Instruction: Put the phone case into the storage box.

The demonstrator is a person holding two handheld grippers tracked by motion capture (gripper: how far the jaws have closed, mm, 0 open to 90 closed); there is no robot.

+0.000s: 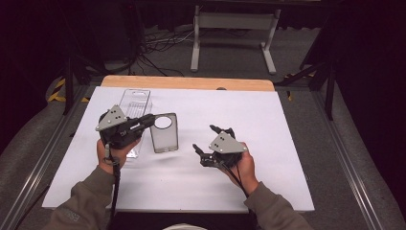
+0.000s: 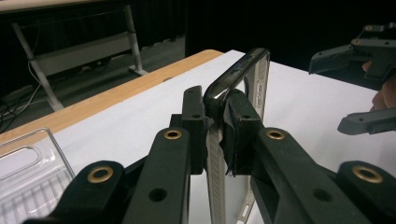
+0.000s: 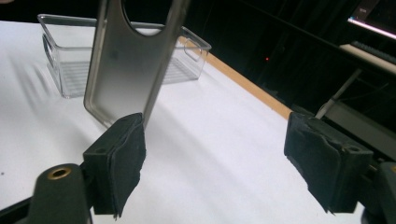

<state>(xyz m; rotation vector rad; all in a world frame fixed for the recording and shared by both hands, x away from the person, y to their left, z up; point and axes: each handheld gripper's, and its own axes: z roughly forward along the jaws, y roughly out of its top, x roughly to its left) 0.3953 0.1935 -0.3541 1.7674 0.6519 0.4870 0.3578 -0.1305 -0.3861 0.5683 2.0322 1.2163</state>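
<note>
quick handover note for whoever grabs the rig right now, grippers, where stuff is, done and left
Left gripper: shut on the edge of the phone case, holding it just above the white table.
Right gripper: open, nothing between its pads, off to the case's right.
Clear tray: on the table behind the left gripper, looks empty.
Done: case lifted.
Left: probably set it in the tray; not yet started.

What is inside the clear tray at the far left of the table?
The tray shows just its ribbed floor. The phone case held by the left gripper covers its middle there.
</note>
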